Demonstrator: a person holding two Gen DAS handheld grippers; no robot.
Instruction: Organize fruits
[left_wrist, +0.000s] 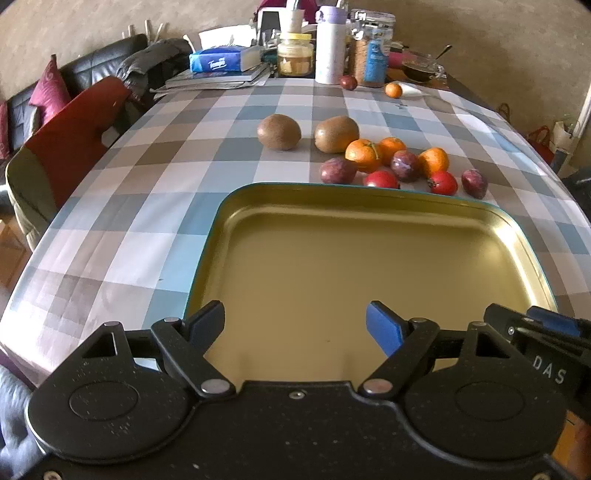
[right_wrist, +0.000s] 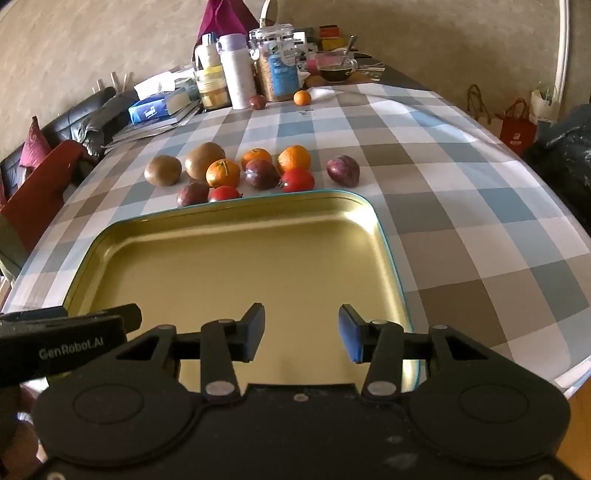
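Nearest: left gripper (left_wrist: 295, 325) and right gripper (right_wrist: 302, 332), both with fingers apart and nothing between them, angled down over the near end of a gold tin tray (left_wrist: 207, 258), bare inside. Looks like the very start: no fruit in the tray yet.

Just beyond the far rim, on the checked tablecloth (left_wrist: 140, 206), the fruit in a loose cluster: two red tomato-like fruits (right_wrist: 297, 180), three dark purple plums (right_wrist: 261, 173), three mandarins (right_wrist: 222, 172), two kiwis (right_wrist: 163, 170) at its left.

Next move, probably: reaching over the rim for an outlying piece, perhaps the lone plum (right_wrist: 343, 170) at right, with jaws straddling it and clear of neighbours.

Farther off, another plum (left_wrist: 348, 82) and mandarin (left_wrist: 393, 89) beside a white bottle (left_wrist: 330, 48) and jars.

Hard to tell: the red fruits' kind, with one half hidden by the rim. Near tray edge hidden under the grippers.
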